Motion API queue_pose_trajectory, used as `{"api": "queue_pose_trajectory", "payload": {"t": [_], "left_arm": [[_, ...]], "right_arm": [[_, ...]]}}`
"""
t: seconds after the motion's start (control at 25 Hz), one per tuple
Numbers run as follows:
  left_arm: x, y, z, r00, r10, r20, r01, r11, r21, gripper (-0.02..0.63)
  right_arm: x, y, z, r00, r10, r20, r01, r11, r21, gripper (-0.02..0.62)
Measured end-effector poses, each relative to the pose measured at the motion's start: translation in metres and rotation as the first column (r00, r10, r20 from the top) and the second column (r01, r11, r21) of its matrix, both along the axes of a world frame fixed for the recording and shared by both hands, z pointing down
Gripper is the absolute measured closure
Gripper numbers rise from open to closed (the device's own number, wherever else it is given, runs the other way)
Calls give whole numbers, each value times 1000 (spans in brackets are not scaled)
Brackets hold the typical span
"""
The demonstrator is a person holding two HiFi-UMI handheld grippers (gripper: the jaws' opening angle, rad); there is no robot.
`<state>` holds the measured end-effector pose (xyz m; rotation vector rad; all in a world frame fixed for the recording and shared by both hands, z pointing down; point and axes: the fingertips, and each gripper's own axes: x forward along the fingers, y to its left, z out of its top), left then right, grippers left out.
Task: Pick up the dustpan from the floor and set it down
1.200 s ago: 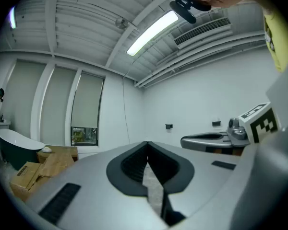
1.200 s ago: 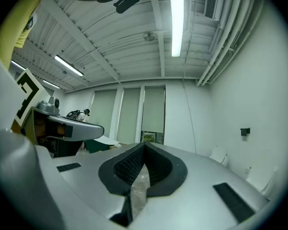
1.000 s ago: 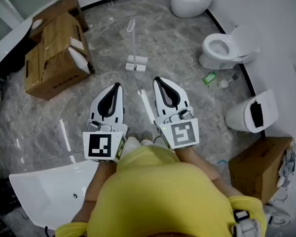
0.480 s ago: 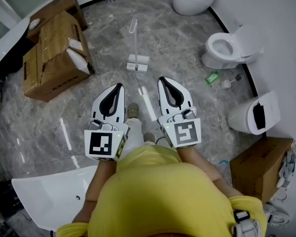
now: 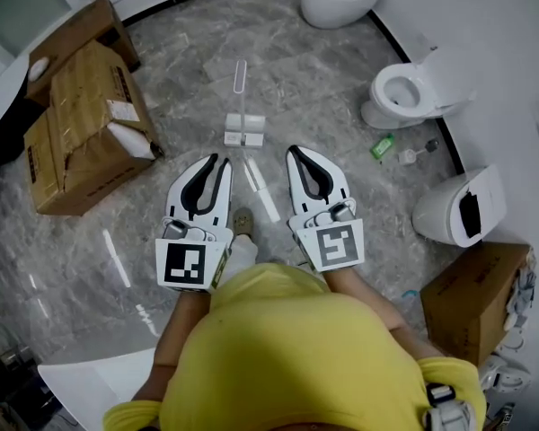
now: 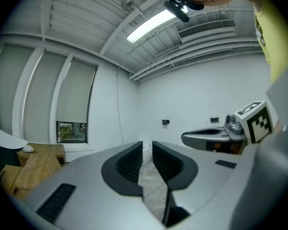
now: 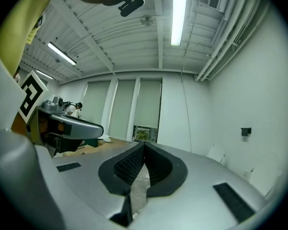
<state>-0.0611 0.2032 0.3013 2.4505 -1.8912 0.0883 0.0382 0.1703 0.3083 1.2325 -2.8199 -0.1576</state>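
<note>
Grey marble floor (image 5: 175,79) carries the long-handled dustpan (image 5: 243,130), which stands untouched just ahead of both grippers. Nothing of the task is done yet: reaching, gripping, lifting and setting down all remain. The left gripper (image 5: 220,160) has just been opening and shows a narrow, empty gap; the right gripper (image 5: 296,150) is closed on nothing. Compared with the earlier frames, the dustpan sits nearer the gripper tips (the person has stepped forward), and the white tub (image 5: 81,380) has mostly slid out of view.
</note>
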Motion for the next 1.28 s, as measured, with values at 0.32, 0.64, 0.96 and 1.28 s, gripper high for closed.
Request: {"api": "queue_pose_trajectory", "payload": {"t": [0.32, 0.64, 0.96, 1.28], "left_arm": [[-29, -57, 14, 999, 44, -19, -45, 998, -43, 532], [-33, -90, 20, 996, 88, -18, -89, 993, -77, 516], [-24, -130, 25, 994, 110, -16, -111, 989, -100, 514], [-30, -194, 41, 997, 78, -27, -81, 985, -153, 514]], "right_arm": [[-22, -52, 9, 998, 58, -21, -59, 998, -22, 584], [-19, -85, 7, 992, 124, -1, -124, 992, -29, 584], [-17, -124, 16, 992, 124, -10, -124, 992, -37, 584], [-32, -195, 46, 996, 52, -68, -56, 996, -68, 584]]}}
